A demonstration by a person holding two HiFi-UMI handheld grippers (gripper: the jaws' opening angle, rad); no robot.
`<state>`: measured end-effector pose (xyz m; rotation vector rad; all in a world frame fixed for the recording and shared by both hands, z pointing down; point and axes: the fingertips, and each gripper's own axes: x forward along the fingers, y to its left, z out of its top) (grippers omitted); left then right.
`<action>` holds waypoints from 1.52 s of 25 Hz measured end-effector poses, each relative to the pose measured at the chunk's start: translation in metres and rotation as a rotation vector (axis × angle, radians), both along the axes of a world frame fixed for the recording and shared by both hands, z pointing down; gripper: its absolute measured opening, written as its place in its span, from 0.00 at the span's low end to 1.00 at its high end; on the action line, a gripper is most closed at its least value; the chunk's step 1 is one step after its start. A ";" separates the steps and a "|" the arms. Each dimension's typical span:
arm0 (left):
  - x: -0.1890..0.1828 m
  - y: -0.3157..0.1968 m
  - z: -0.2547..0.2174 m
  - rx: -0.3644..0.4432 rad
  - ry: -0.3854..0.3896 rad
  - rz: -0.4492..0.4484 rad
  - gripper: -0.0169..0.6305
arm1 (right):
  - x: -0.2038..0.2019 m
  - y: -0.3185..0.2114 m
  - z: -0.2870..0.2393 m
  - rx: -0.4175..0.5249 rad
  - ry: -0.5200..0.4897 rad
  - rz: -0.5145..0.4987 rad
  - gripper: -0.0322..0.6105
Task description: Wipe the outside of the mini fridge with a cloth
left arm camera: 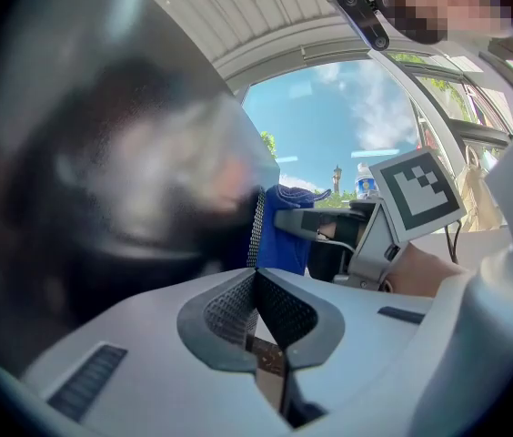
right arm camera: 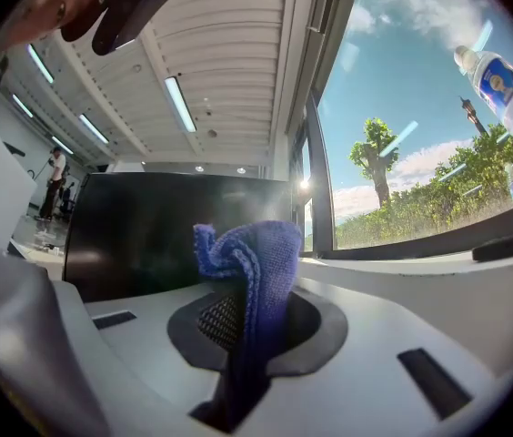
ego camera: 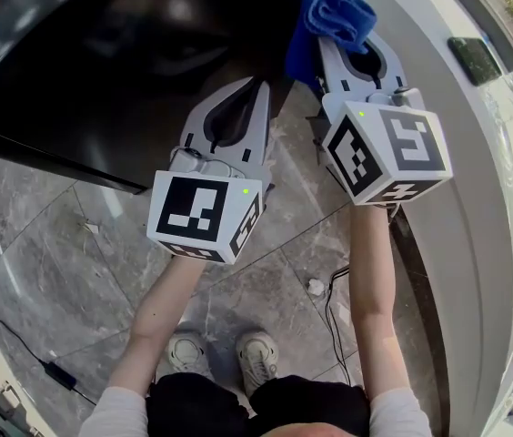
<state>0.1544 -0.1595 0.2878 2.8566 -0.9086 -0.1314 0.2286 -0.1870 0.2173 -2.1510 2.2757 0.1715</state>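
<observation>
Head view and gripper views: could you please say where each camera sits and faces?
Head view: on the person's head, facing steeply down at fridge, left gripper, right gripper; forearms and shoes show.
Left gripper view: on that gripper, facing along its shut jaws; the right gripper shows.
Right gripper view: on that gripper, facing fridge and window, jaws shut on the cloth.
All three share fridge and cloth.
</observation>
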 end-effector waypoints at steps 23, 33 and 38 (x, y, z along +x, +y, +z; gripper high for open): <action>-0.005 -0.008 0.007 0.021 -0.034 -0.032 0.03 | 0.030 -0.003 0.003 -0.001 -0.025 0.062 0.13; -0.021 -0.011 0.007 -0.002 -0.033 -0.055 0.03 | 0.030 -0.005 0.004 -0.009 -0.022 0.090 0.13; -0.038 -0.005 0.012 -0.046 -0.010 -0.077 0.03 | 0.022 0.009 0.013 -0.012 -0.080 0.119 0.13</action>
